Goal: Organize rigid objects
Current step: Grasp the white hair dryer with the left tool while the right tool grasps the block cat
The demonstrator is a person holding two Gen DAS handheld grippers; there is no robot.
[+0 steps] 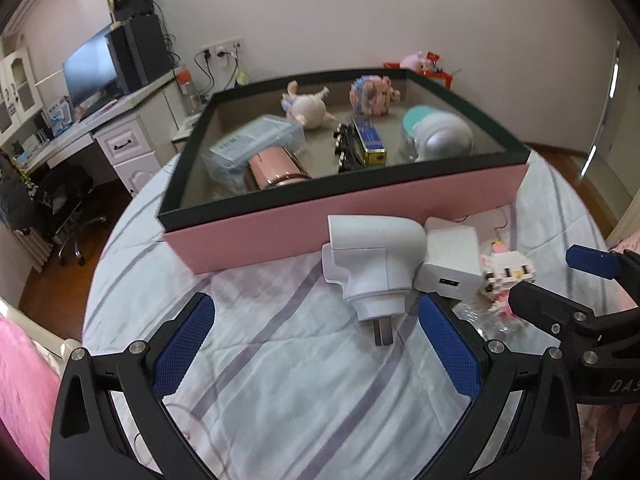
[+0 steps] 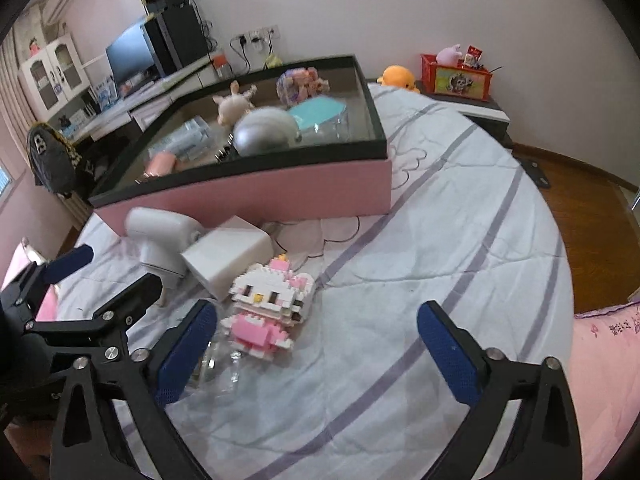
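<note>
Both grippers, left (image 1: 316,344) and right (image 2: 316,350), spread wide and empty over bedsheet (image 2: 440,240), white plug adapter (image 1: 372,264) touching charger cube (image 1: 452,264) beside pink box (image 1: 360,208): likely nudging neighbour when pinching.

Outside the one pink box (image 1: 360,216): two white chargers (image 1: 372,264) (image 1: 452,264), one block-built cat figure (image 2: 272,300); inside, two small animal figures (image 1: 308,106) (image 1: 374,94).

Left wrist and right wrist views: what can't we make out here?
- Clear plastic piece: right wrist view, partly behind the right tongs' left finger; identity unclear.
- Blue box in the pink box: left wrist view, label too small.
- Silver dome: right wrist view, motion-blurred.
</note>
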